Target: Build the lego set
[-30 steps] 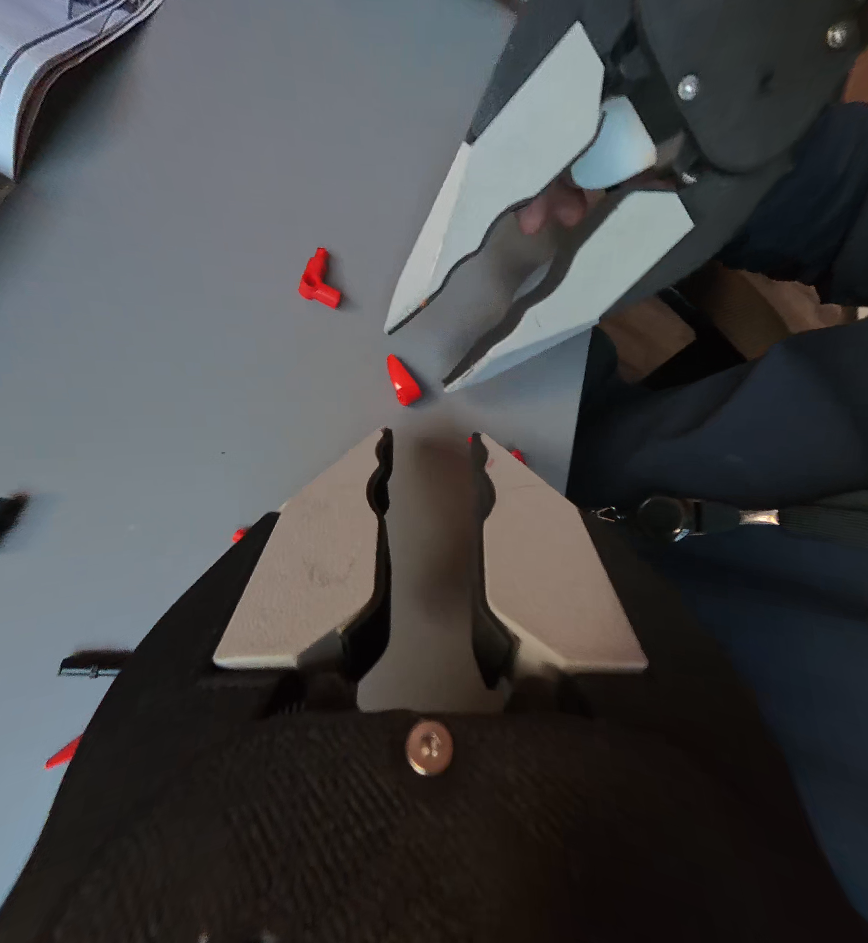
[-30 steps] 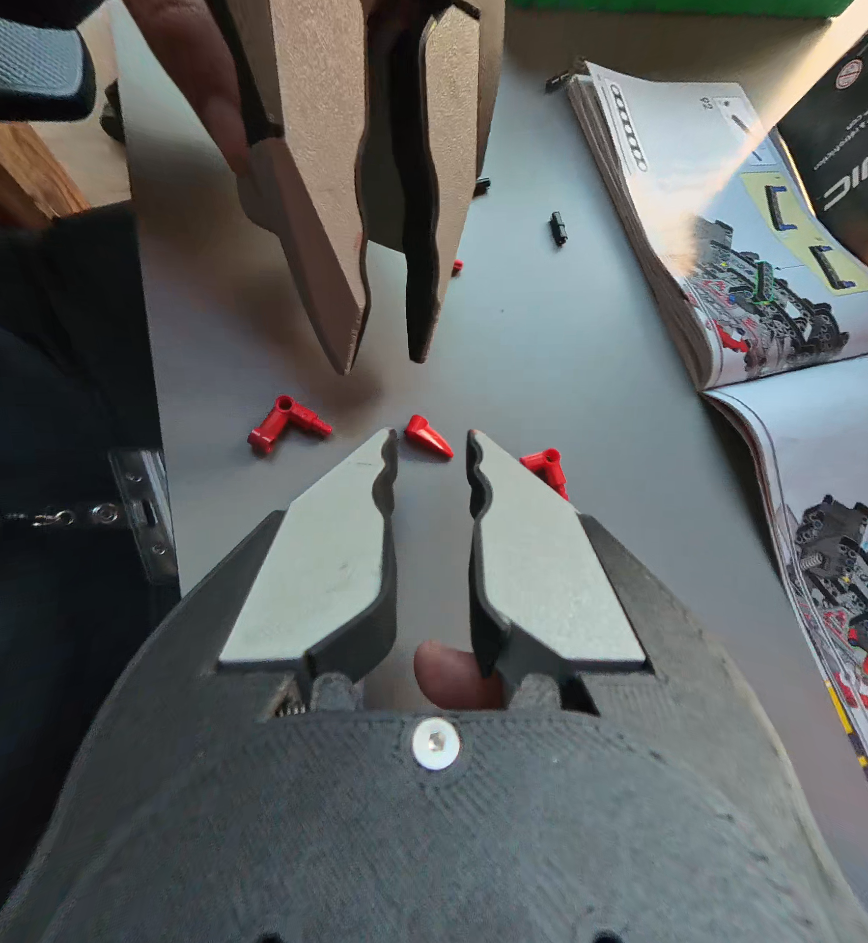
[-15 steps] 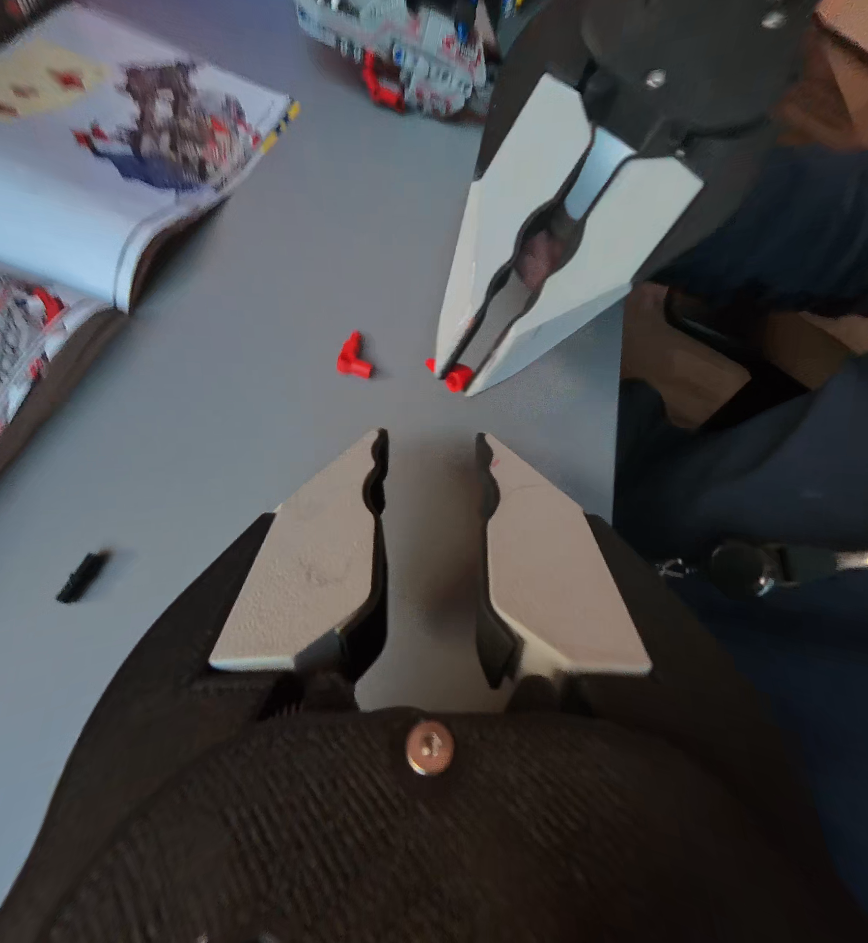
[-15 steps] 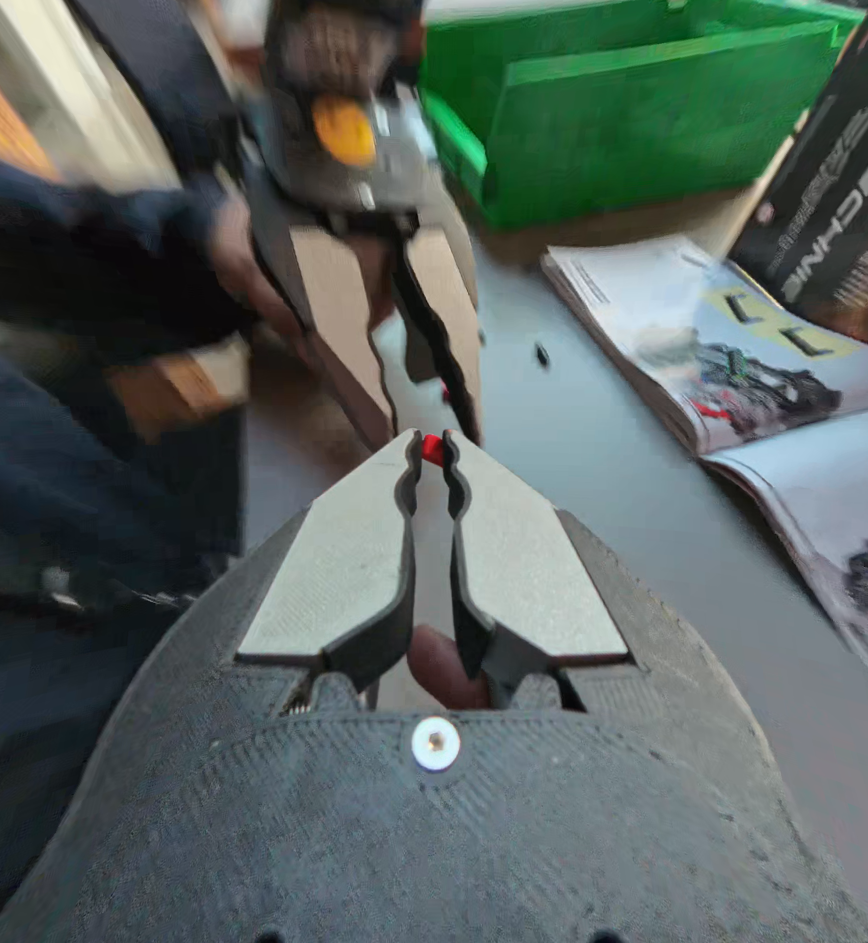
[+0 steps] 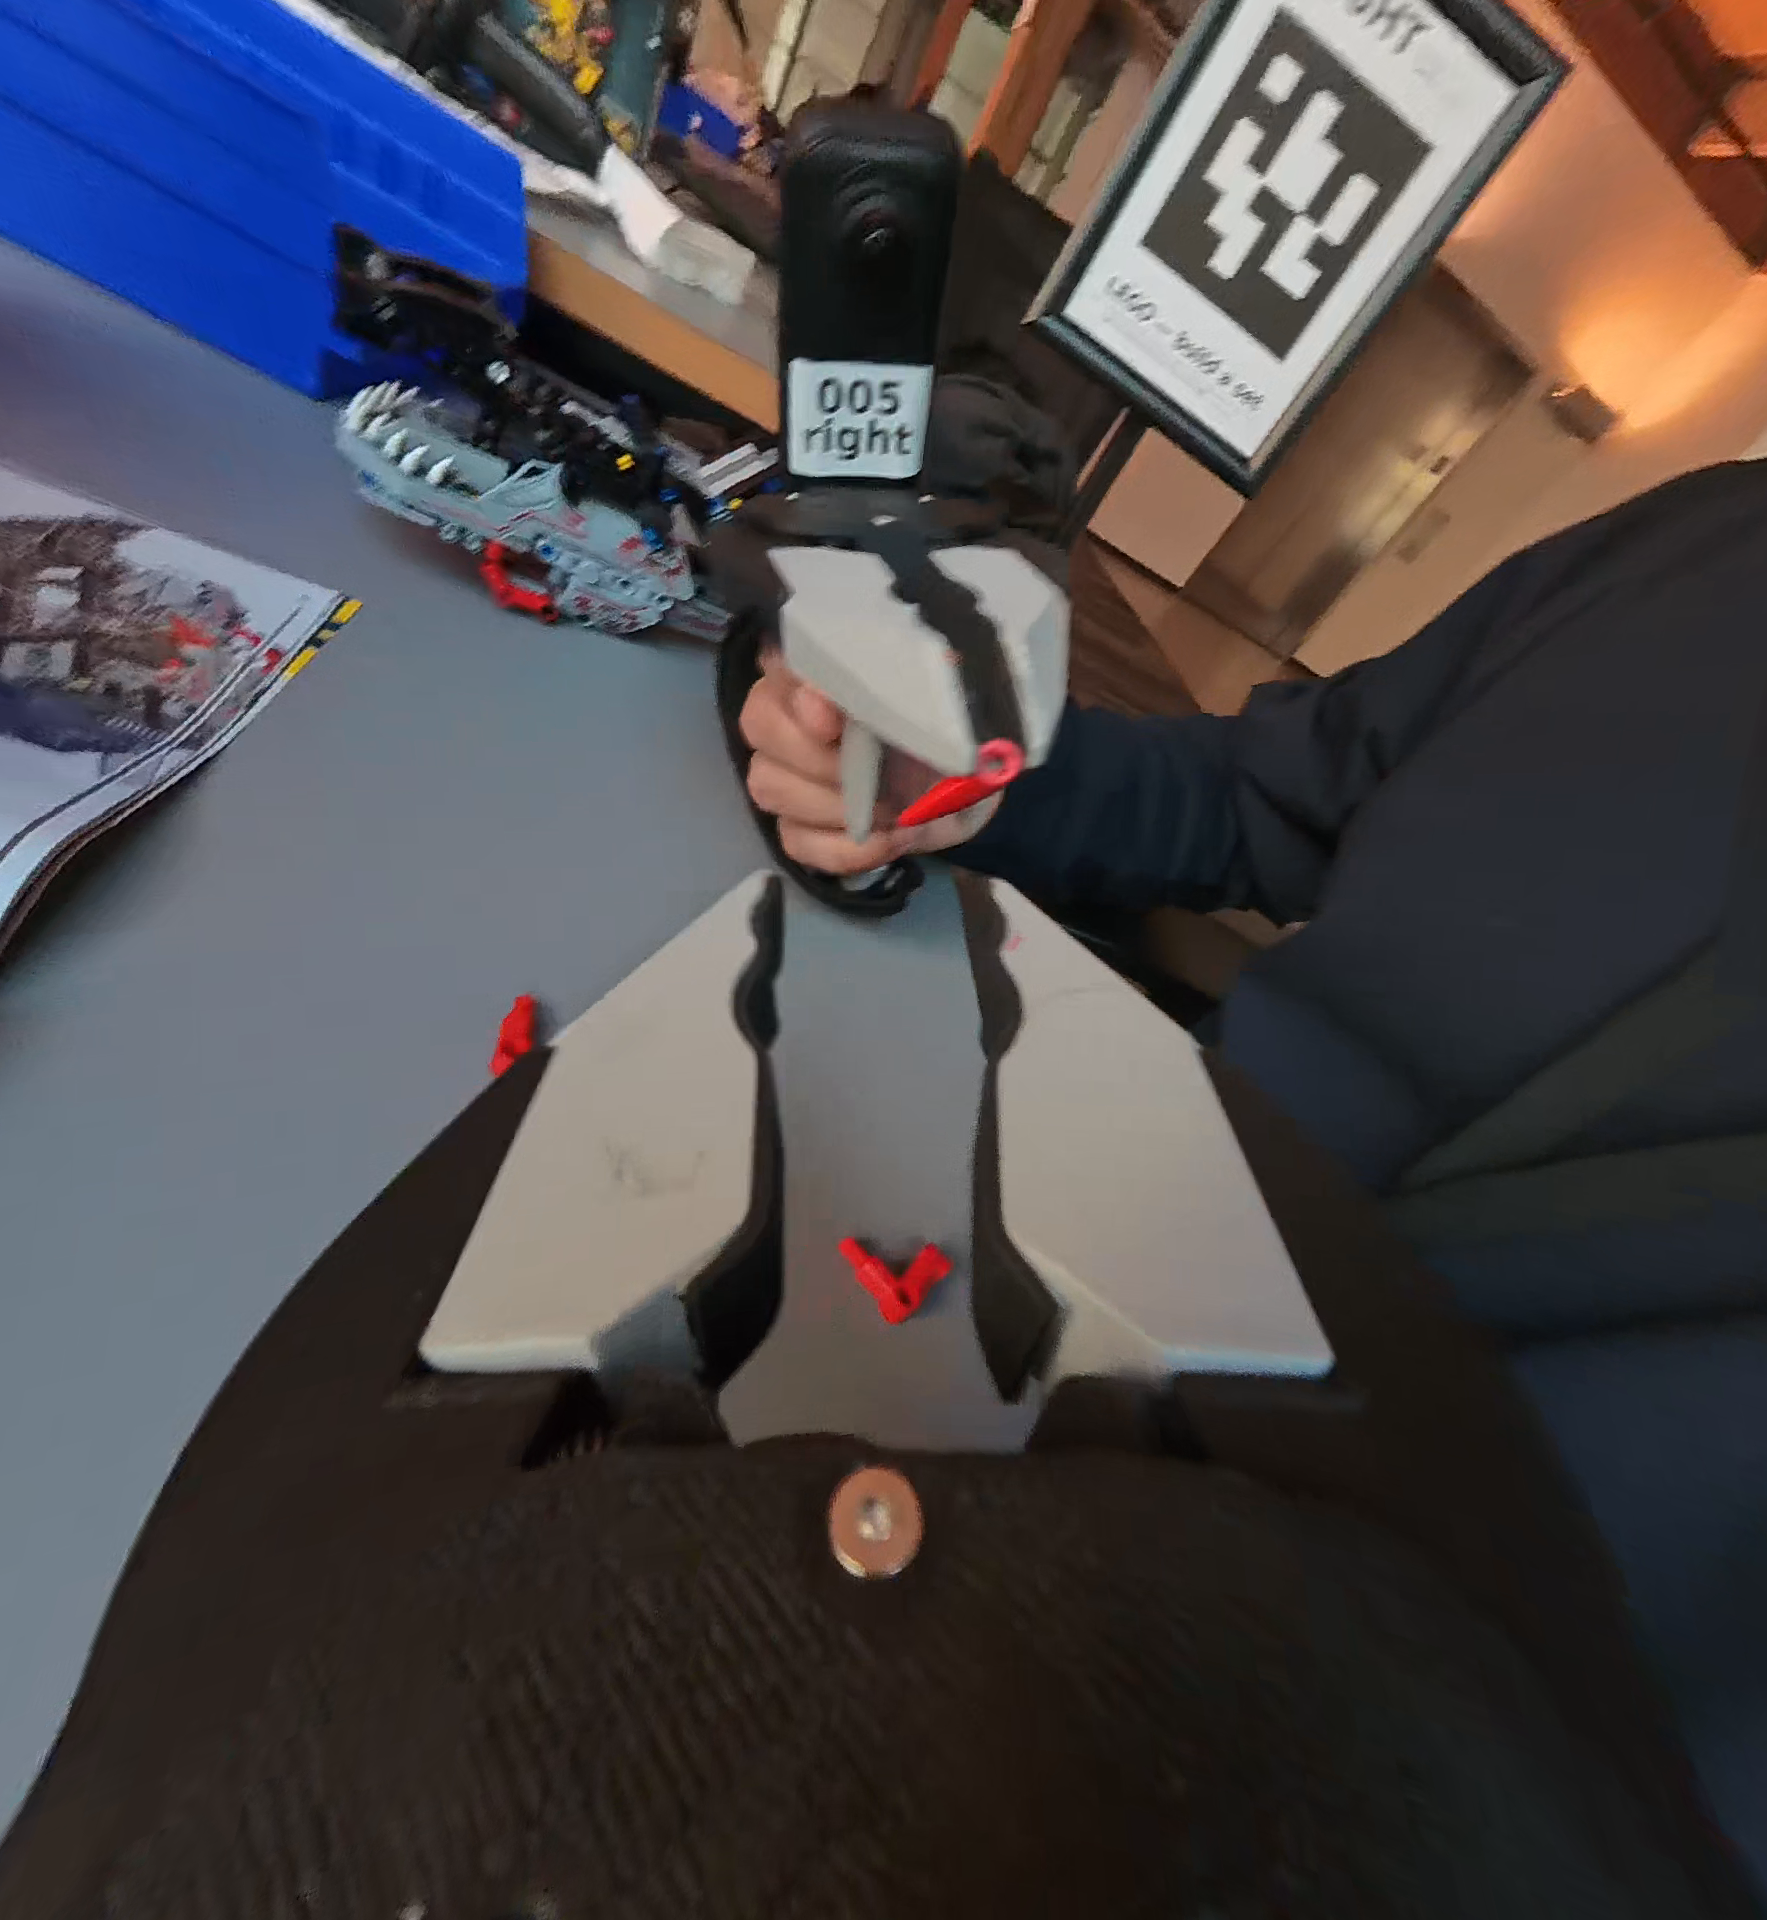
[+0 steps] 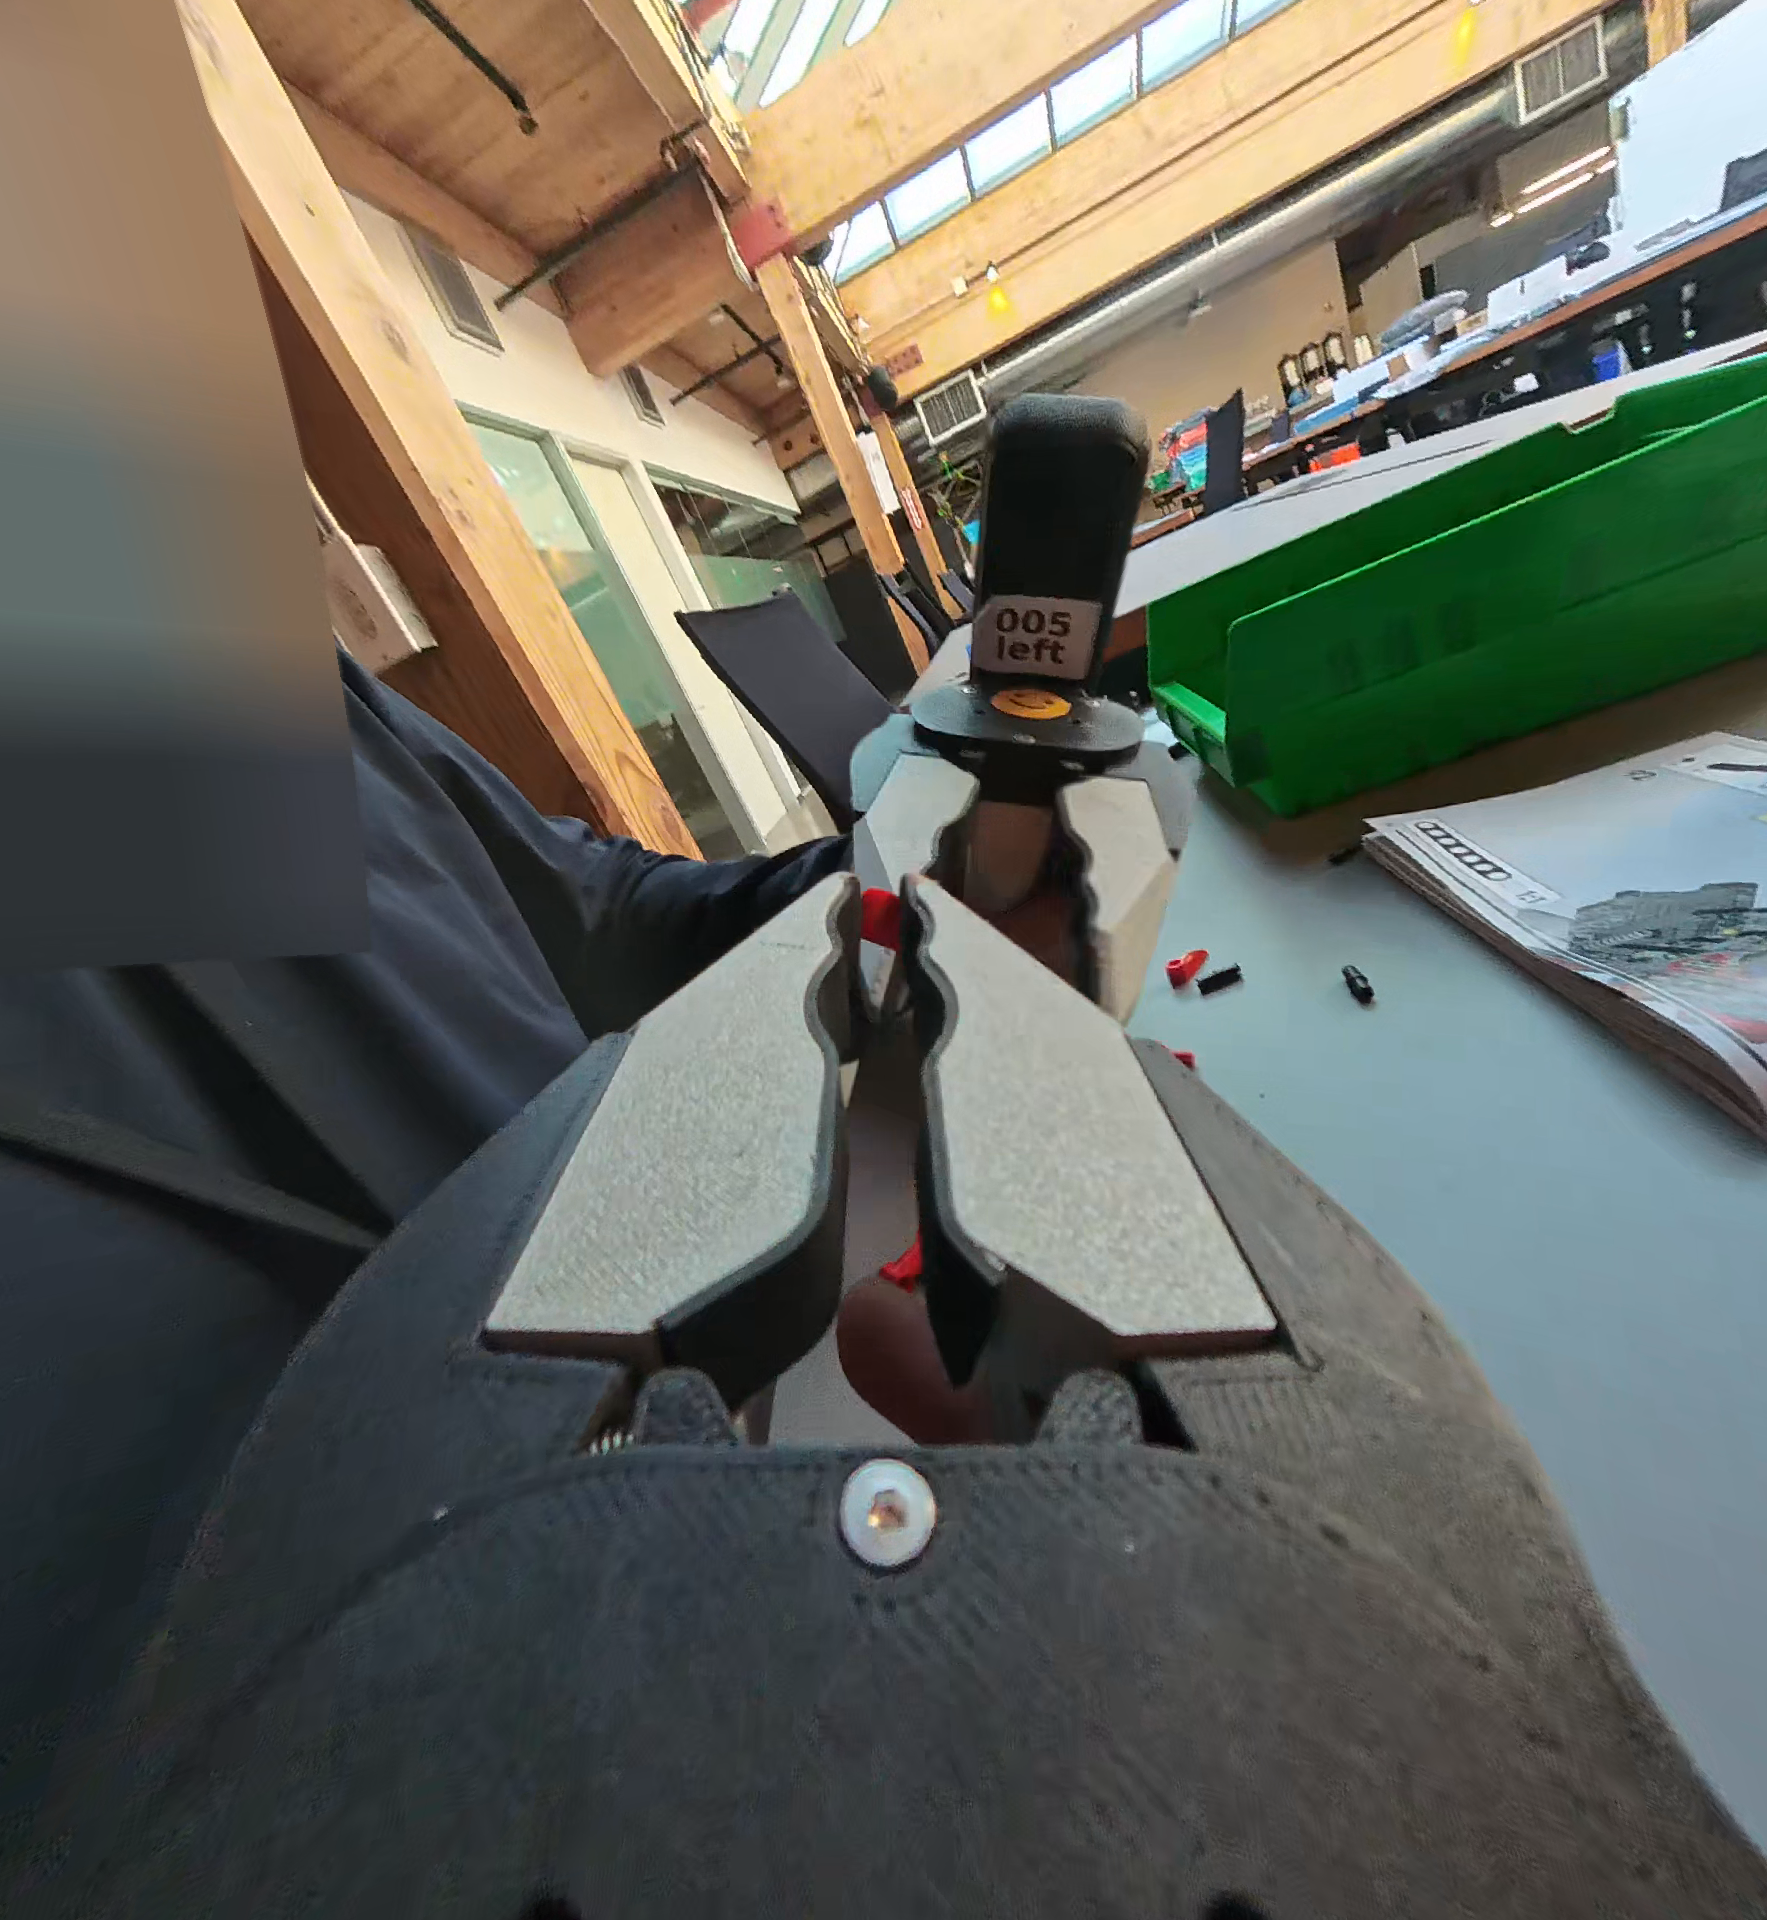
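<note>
Up off the grey table (image 5: 359, 831), the right tongs (image 6: 881, 914) pinch a red pointed lego piece (image 5: 962, 792) at their tips, its sharp end sticking out to one side in the left wrist view. Facing them, the left tongs (image 5: 868, 904) are spread wide with nothing between the fingers. Below, a red angled connector (image 5: 894, 1276) lies on the table between those fingers, and another red piece (image 5: 513, 1032) sits just beside the left finger. Farther back stand the partly built grey lego model (image 5: 536, 520) and an open instruction booklet (image 5: 79, 665). A green bin (image 6: 1502, 644) sits behind a second booklet (image 6: 1637, 935), with small black pins (image 6: 1357, 982) near it.
</note>
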